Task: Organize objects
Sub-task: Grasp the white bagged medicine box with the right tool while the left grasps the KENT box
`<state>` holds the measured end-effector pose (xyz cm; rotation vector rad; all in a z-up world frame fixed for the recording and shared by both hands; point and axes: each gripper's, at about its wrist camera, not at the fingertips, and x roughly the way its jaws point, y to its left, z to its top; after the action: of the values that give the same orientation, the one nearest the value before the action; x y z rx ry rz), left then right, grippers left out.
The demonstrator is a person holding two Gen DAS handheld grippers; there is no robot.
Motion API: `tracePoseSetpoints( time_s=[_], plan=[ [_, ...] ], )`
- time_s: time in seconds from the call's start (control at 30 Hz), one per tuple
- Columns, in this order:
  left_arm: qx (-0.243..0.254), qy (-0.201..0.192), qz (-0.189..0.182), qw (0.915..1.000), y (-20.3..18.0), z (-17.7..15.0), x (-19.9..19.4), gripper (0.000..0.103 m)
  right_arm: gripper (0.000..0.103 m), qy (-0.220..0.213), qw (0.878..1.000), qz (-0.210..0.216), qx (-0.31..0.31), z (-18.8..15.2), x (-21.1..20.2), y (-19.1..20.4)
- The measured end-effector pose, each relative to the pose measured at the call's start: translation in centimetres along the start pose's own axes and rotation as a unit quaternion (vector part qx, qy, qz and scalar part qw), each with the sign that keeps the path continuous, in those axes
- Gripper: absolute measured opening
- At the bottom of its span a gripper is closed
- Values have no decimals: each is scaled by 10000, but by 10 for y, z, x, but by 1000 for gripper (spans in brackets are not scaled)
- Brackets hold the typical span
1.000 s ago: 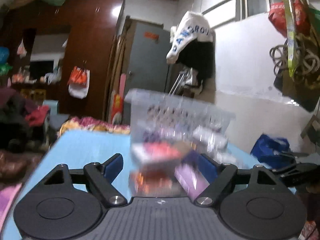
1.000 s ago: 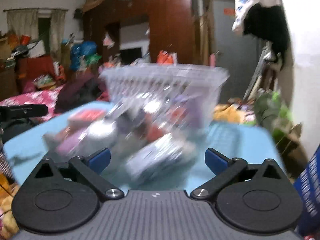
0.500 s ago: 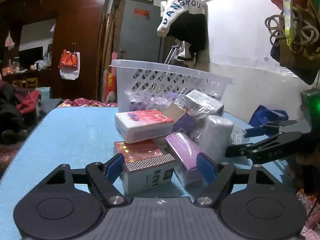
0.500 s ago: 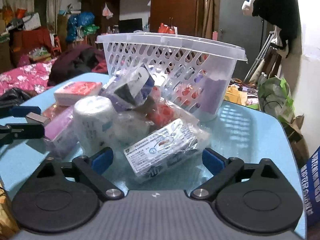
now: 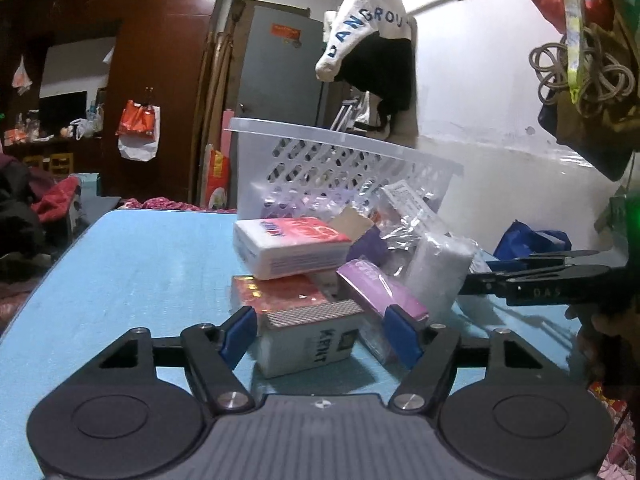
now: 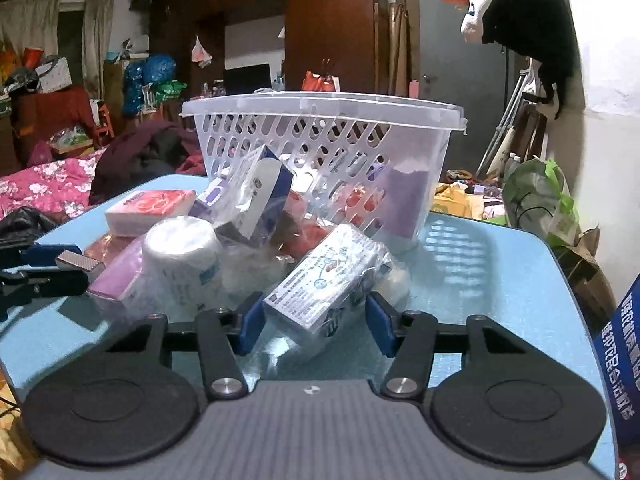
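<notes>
A pile of packets lies on the blue table (image 5: pixel 132 264) in front of a clear plastic basket (image 5: pixel 344 160), which also shows in the right wrist view (image 6: pixel 320 128). My left gripper (image 5: pixel 320 334) is open around a white Kent box (image 5: pixel 308 340), with a red box (image 5: pixel 280 294) and a purple packet (image 5: pixel 380 292) beside it. My right gripper (image 6: pixel 316 322) is open around a wrapped white-and-blue box (image 6: pixel 324 280). A pink tissue pack (image 5: pixel 288 248) tops the pile. A white roll (image 6: pixel 182 256) lies at the left.
The other gripper shows at each view's edge: the right one (image 5: pixel 532 276) and the left one (image 6: pixel 44 268). A bed with pink bedding (image 6: pixel 40 188) and clutter lies left of the table. A green bag (image 6: pixel 536 200) sits at the right, past the table edge.
Both grippers have come in low toward the pile and steadied. Their fingers now sit on either side of the nearest boxes, with the jaws somewhat narrower than before.
</notes>
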<state>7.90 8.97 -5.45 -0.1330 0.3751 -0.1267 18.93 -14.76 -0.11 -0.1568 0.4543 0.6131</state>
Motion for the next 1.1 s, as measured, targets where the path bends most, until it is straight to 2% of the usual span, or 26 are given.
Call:
tracePoseSetpoints(
  time_s=[0.27,0.43,0.5,0.53,1.1],
  plan=[
    [223,-59,-162,9996,-14,-8,-1,76,51,-179,9996,71,186,-1,-3,-7],
    [427,-5,44,9991,-26,-13,4,76,49,-210,9996,63,190,0,-3,-6],
    [461,-44,122,9989,-28,-16,4,71,49,-230,9995,72,214,-1,-3,-7],
    [460,-74,156,9988,-28,-18,3,60,48,-256,9994,77,228,-1,-4,-7],
    [263,-503,88,9983,-21,-22,-20,60,41,-675,9969,65,395,-4,-15,-12]
  ],
)
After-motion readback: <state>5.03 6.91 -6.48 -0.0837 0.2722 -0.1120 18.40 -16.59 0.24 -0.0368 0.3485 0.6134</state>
